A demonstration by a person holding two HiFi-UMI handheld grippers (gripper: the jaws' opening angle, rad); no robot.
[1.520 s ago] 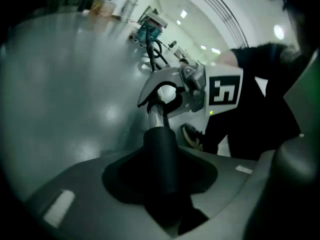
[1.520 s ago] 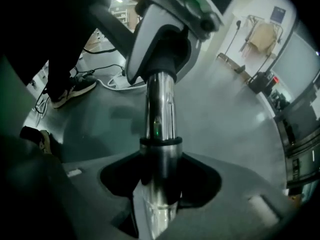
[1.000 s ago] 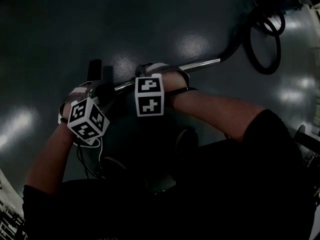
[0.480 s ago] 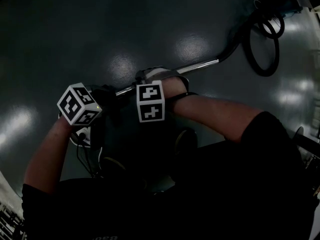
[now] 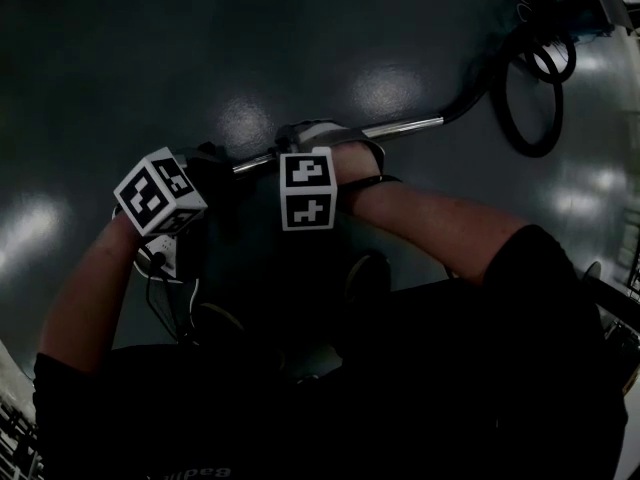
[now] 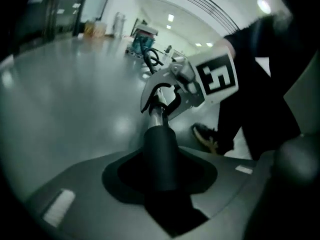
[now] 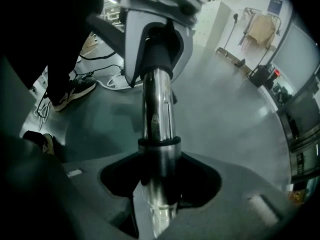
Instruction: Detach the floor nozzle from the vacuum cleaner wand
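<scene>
Mid-detachment: holding both sides of the joint, not yet pulled apart. Gripping the black nozzle neck (image 6: 160,151) with the left tool (image 6: 161,184), jaws part-closed and pressing around it. Clamping the chrome wand (image 7: 159,114) with the right tool (image 7: 159,194), jaws likewise narrowed onto the tube, just up the wand from the neck. Looks still seated in both gripper views, with no gap between chrome and black sleeve. Cannot make out the floor nozzle itself in the dark head view; presumably at the wand's low end, past the left tool, down on the floor (image 5: 300,48). At the wand's other end, joined to a black hose (image 5: 468,101) curling away.

Next, probably: hold the right tool steady on the wand, twist or work the neck loose, then draw it straight along the wand's line, away from the chrome. Beware slipping on polished metal, and any catch needing release first.
</scene>
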